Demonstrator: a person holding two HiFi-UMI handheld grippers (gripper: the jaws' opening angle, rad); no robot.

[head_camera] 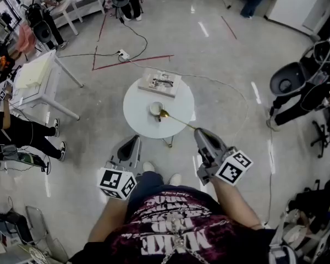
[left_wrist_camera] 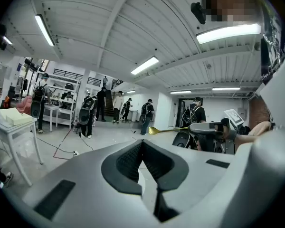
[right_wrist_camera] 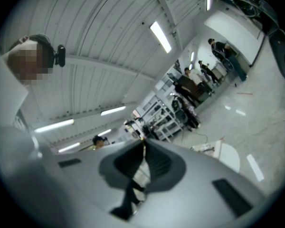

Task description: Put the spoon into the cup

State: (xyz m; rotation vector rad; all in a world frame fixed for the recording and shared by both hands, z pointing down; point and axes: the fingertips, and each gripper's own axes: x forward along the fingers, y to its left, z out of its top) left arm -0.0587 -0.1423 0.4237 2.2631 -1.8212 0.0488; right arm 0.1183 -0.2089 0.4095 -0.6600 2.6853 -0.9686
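One spoon, one cup, two tongs. The right gripper point(head_camera: 199, 131) is clamping the end of the gold spoon's point(head_camera: 177, 121) handle, jaws closed tight on it, and is holding it out level over the round white table point(head_camera: 179, 111). The spoon's bowl is hanging at the right edge of the single white cup point(head_camera: 155, 109), over or against the rim; I cannot tell which. The left gripper point(head_camera: 134, 139) is hovering closed and empty at the table's near edge, well apart from the cup.

One flat tray-like thing with printed sheets point(head_camera: 160, 82) is lying behind the cup. Nothing is standing between the spoon and the cup.

Around the table, a white cable point(head_camera: 209, 79) is trailing across the floor near red tape lines point(head_camera: 133, 61). A white side table point(head_camera: 36, 73) is standing to the left, a black chair point(head_camera: 289, 80) to the right, and several people are standing about the room.
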